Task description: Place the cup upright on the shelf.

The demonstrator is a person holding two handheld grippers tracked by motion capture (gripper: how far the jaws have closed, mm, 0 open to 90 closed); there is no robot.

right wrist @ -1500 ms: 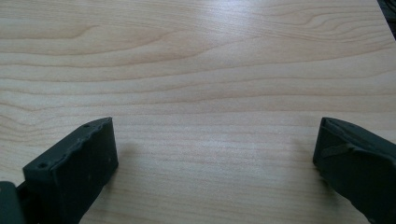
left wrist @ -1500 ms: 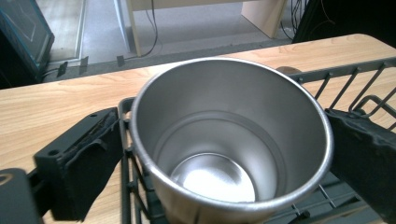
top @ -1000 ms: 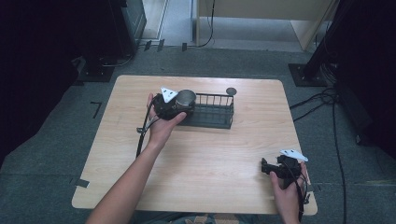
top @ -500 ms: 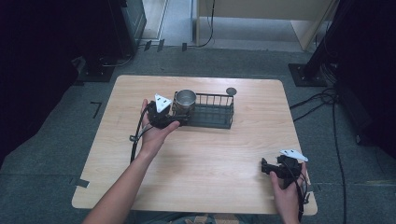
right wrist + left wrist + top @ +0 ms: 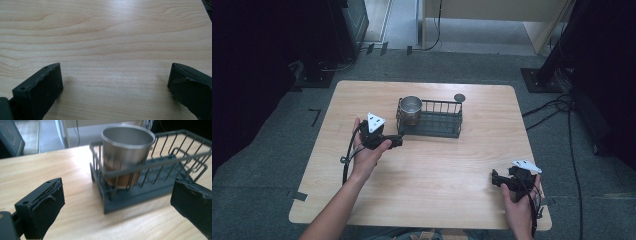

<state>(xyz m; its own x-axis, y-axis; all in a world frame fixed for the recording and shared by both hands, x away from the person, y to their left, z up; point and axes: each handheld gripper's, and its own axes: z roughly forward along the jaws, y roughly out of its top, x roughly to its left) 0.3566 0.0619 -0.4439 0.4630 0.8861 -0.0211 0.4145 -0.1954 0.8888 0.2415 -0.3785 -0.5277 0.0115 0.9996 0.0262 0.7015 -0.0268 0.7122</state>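
Since a second earlier, our left gripper (image 5: 396, 140) had drawn back from the metal cup (image 5: 411, 109), toward the near left, and the cup stood alone in the left end of the black wire basket (image 5: 447, 125). In the left gripper view the jaws stood wide apart with nothing between them, and the cup (image 5: 127, 152) sat upright behind the basket's (image 5: 160, 162) rails, its base on the basket floor. Our right gripper (image 5: 496, 179) rested near the table's near right corner, well apart from the basket; in its own view the jaws were likewise spread, with bare wood between them.

From here we judged the main risk to be a careless return of the left hand: the gripper lay just beside the basket's near left corner, and a sideways sweep could have caught the wire and dragged basket and cup across the table. The cup rose above the rails, so a knock at its rim might have tipped it against them.

We saw a small round dark object (image 5: 459, 97) lying just beyond the basket's far right corner; we could not tell what it was. The table (image 5: 362, 200) was pale wood with clear grain, on grey carpet, with cables trailing at the right and dark equipment at both sides.
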